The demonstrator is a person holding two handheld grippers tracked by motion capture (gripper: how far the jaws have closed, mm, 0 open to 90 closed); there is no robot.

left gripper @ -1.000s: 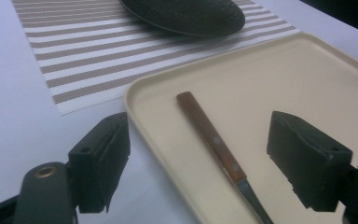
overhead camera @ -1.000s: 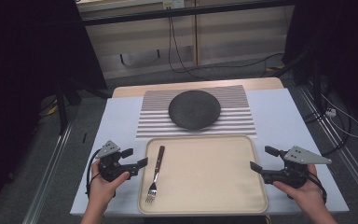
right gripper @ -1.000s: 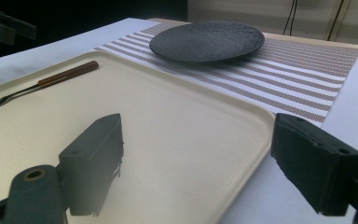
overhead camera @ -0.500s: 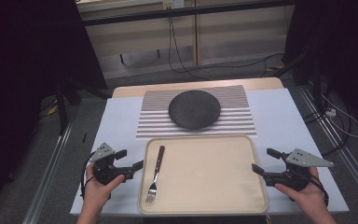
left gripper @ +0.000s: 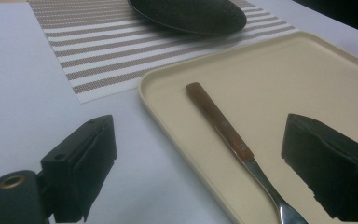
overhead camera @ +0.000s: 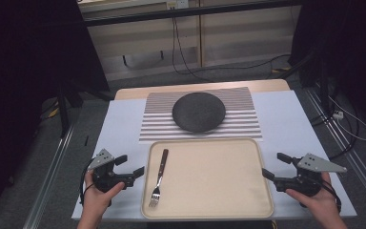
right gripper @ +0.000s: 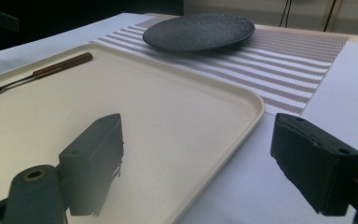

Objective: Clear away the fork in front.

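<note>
A cream-coloured serving tray (overhead camera: pixel 209 176) lies at the near edge of the white table (overhead camera: pixel 286 119), and everything else is placed from it. A fork with a brown wooden handle (overhead camera: pixel 158 177) lies inside the tray along its left wall, tines toward the person and handle pointing away toward the striped placemat (overhead camera: pixel 238 121). The placemat lies just beyond the tray's far rim, and a dark round plate (overhead camera: pixel 199 111) rests on the middle of the mat.

The left gripper (overhead camera: pixel 129 165) hangs just outside the tray's left rim, level with the fork's lower half, held in the person's left hand (overhead camera: pixel 96 196). Its jaws have just been opening and now stand wide. In the left gripper view the tray's rim and the fork's neck (left gripper: pixel 242 154) lie in the gap between the two black pads, yet neither pad touches the fork; the gripper seems to sit slightly above the table, though the height is hard to judge from this angle.

The right gripper (overhead camera: pixel 275 165) is just outside the tray's right rim, near its front corner, held in the right hand (overhead camera: pixel 320 202). Its jaws are spread wide with nothing clamped; in the right gripper view the tray's corner (right gripper: pixel 242 105) lies between them, untouched.
</note>
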